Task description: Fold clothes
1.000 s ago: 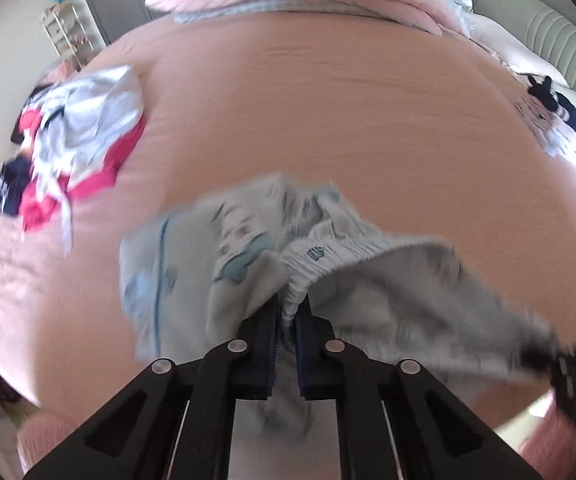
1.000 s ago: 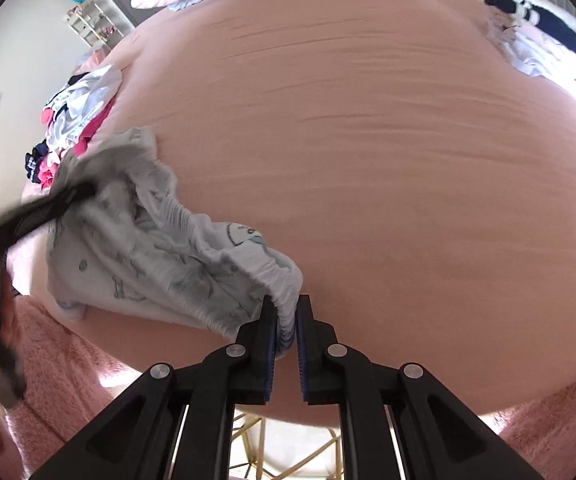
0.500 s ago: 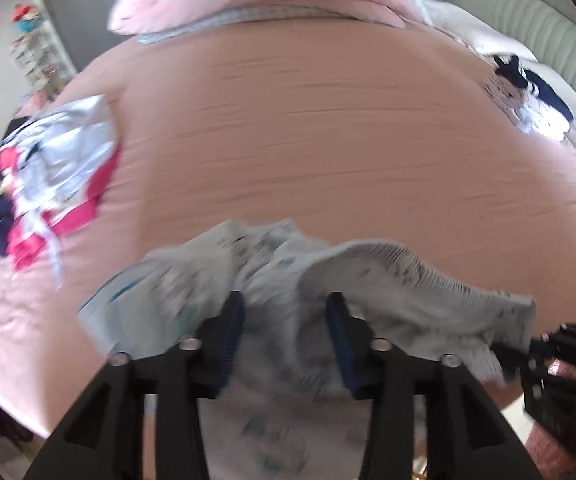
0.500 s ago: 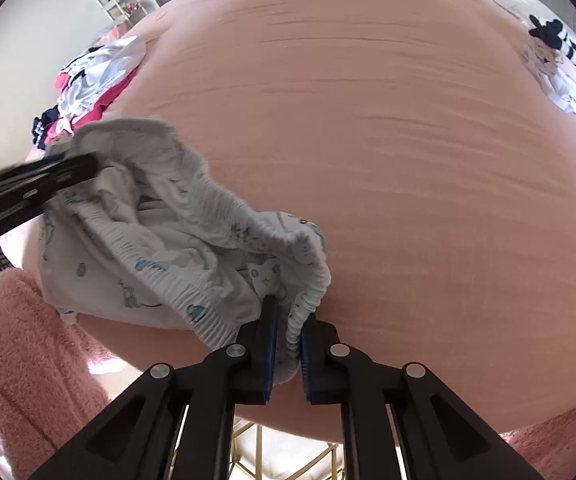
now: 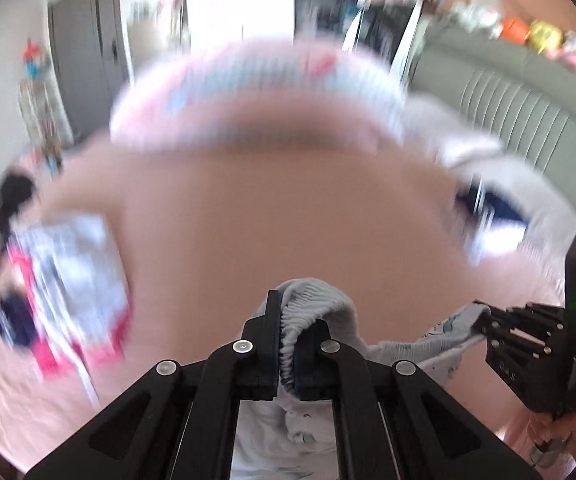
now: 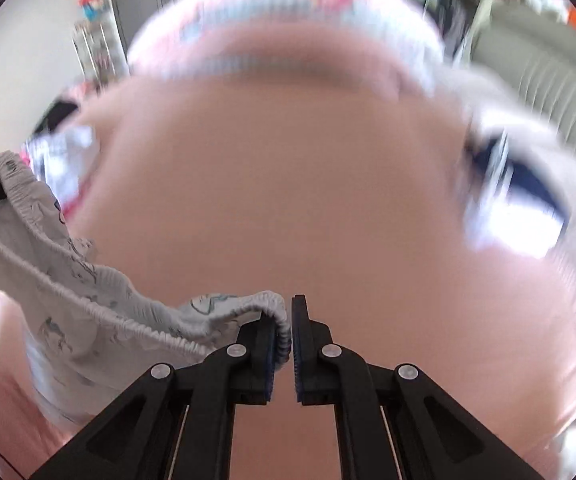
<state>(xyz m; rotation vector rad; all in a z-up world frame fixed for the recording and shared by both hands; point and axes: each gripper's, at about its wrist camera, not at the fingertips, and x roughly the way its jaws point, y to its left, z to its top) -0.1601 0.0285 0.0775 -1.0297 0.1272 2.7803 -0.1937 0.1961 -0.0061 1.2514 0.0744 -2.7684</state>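
garment: small pale printed shorts [image 6: 88, 308], held up over the pink bed [image 6: 288, 208]
left claw [image 5: 286, 344]: clamped on elastic waistband
right claw [image 6: 289, 340]: pinching waistband's other end
handling: light, limp, sags between grips
hold: gathered elastic, thickest edge, least slip

bed [image 5: 288, 208] and clothes pile [image 5: 68, 280] motion-blurred, garment's [image 5: 315, 432] lower part behind tongs

Black gripper [image 5: 286, 344], blue pads [image 6: 297, 344], silver screws [image 5: 244, 346]
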